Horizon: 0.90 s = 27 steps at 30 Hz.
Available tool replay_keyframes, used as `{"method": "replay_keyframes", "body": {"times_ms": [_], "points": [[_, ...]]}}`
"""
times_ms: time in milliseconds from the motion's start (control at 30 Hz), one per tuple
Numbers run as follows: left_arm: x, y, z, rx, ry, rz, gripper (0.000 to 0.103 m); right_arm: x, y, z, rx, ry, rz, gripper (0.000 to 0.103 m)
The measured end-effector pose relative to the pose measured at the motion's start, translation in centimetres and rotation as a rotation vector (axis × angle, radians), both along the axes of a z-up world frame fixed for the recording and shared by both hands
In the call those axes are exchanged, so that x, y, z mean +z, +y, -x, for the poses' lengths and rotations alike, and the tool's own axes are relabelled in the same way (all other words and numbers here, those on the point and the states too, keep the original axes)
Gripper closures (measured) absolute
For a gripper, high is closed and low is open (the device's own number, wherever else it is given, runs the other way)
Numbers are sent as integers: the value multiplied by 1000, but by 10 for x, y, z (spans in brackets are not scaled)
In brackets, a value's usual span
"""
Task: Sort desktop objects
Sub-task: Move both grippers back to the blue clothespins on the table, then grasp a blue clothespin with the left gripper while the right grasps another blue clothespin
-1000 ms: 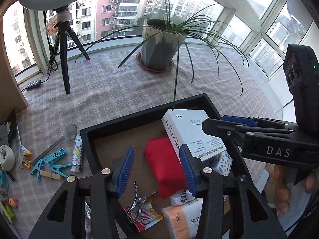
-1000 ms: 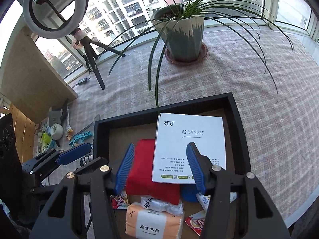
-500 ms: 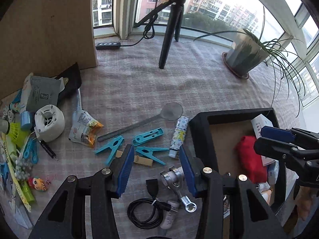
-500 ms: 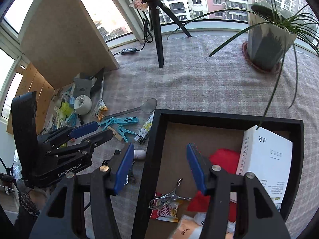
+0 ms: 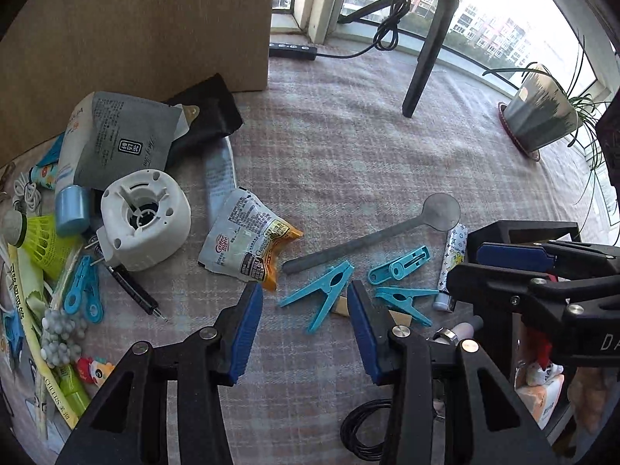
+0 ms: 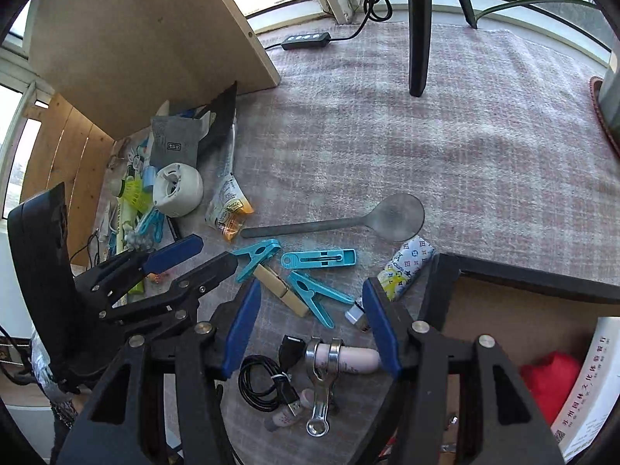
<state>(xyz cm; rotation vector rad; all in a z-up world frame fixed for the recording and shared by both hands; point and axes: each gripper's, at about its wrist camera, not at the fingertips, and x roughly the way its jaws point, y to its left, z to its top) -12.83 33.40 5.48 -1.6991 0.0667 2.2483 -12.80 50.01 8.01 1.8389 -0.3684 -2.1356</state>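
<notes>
My left gripper point(image 5: 304, 331) is open and empty above the cloth, with blue clothespins point(image 5: 327, 290) just ahead of its fingertips. My right gripper point(image 6: 312, 323) is open and empty over a wooden peg point(image 6: 277, 290), blue clothespins point(image 6: 312, 296), a pink tube point(image 6: 354, 360) and a metal clip point(image 6: 321, 383). The black sorting tray point(image 6: 441, 286) lies at the right, holding a red cloth point(image 6: 550, 383) and a white box point(image 6: 589, 387). A grey spoon point(image 6: 348, 221) and a patterned tube point(image 6: 403, 271) lie beside the tray.
A pile at the left holds a white round device point(image 5: 145, 217), a coffee sachet point(image 5: 248, 244), a grey pouch point(image 5: 124, 143), a shuttlecock point(image 5: 38, 240) and pens. A coiled black cable point(image 6: 263, 383) lies near me. A tripod leg point(image 5: 426, 58), potted plant point(image 5: 542, 116) and board point(image 5: 135, 27) stand behind.
Both grippers have swung left, away from over the tray to above the loose clothespins and clutter on the cloth. Both stay open and empty.
</notes>
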Motion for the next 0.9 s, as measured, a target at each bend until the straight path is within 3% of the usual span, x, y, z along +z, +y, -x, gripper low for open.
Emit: {"method": "replay_keyframes", "body": {"times_ms": [233, 667, 900], "points": [[-18, 9, 2, -13, -2, 47, 64, -20, -10, 14, -16, -36, -4, 49], [-16, 5, -5, -40, 41, 68, 66, -38, -41, 20, 48, -38, -182, 49], [-15, -9, -13, -62, 60, 109, 69, -39, -49, 18, 79, -37, -203, 48]]}}
